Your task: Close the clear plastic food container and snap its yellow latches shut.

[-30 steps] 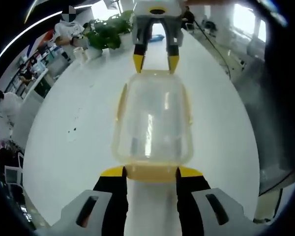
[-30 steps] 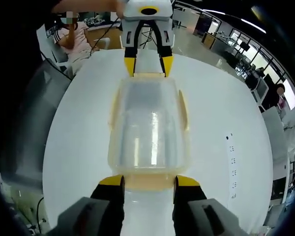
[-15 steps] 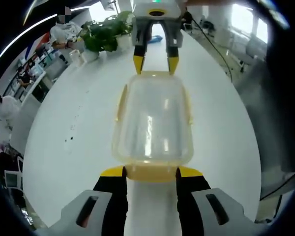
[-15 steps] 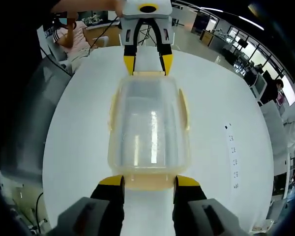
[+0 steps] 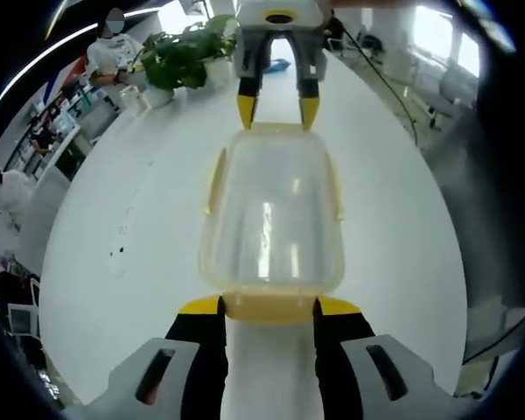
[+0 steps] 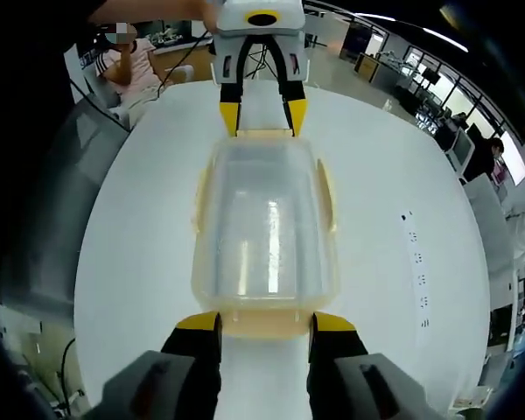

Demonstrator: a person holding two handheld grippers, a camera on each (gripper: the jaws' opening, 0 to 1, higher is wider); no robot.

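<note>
Both of my tongs stand at the two short ends of the clear container (image 5: 274, 214), which sits lid-on in the middle of the white table (image 5: 114, 262). With the left gripper (image 5: 269, 308) I have my jaws spread wide, one tip at each corner of the near yellow end latch (image 5: 269, 309), touching or just beside it; nothing is pinched between them. Across the container, the right gripper (image 5: 278, 112) meets the far end latch with its jaws parted in the same way, and its own view confirms this: the right gripper (image 6: 262, 324) brackets its near latch (image 6: 264, 325) while the left gripper (image 6: 262, 118) stands at the opposite end.

As I judge it, the lid is already seated on the container. Long yellow side latches (image 5: 215, 182) lie along both long edges, though I cannot tell whether they are snapped. End latches look to be the step in hand: pressing them down until they catch is what seems left.
</note>
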